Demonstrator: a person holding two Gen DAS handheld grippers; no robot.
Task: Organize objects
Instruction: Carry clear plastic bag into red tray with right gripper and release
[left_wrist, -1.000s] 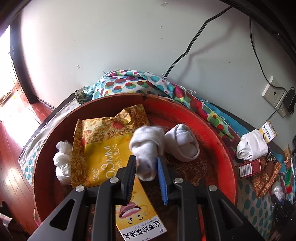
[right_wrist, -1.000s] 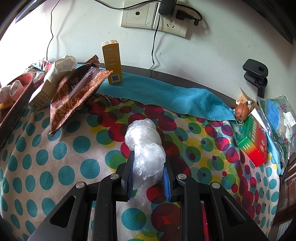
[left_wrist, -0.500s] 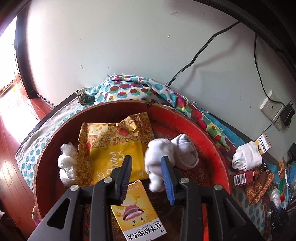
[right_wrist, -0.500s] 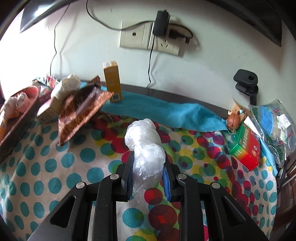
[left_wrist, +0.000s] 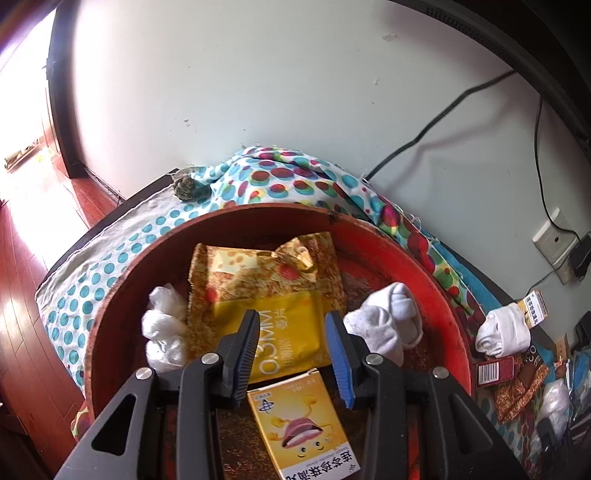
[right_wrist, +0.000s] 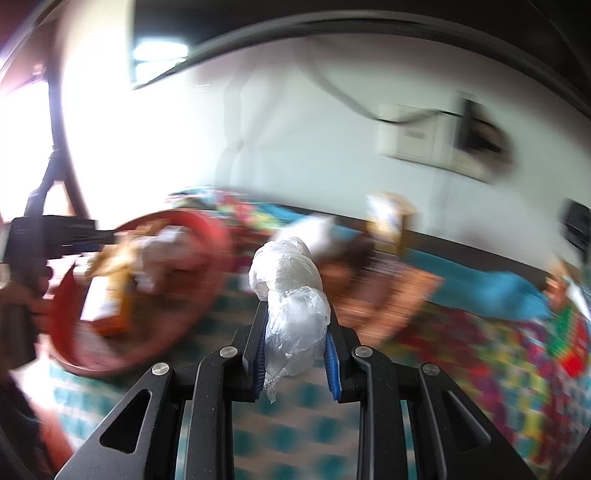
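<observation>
The right tool (right_wrist: 295, 354) pinches a crinkled, translucent white plastic-bag bundle (right_wrist: 290, 295) above the polka-dot cloth surface (right_wrist: 295, 398). The left tool (left_wrist: 295, 354) hangs wide apart, gripping nothing, over the round red tray (left_wrist: 436, 284) holding a rolled white sock (left_wrist: 384, 321), a yellow snack packet (left_wrist: 280, 295) and a yellow carton (left_wrist: 303, 421).

L gripper (left_wrist: 293, 354) let go of the white sock bundle (left_wrist: 384, 326) it was clamping 1 s ago; jaws now spread wide w/ nothing between, sock lying in the red basin (left_wrist: 424, 266) just right of the blue pad. L gripper also pulled back nearer. R gripper (right_wrist: 295, 350) swung left: view now motion-blurred, basin and L gripper show at its left, socket at right; spotted cloth (right_wrist: 480, 350) smeared.
</observation>
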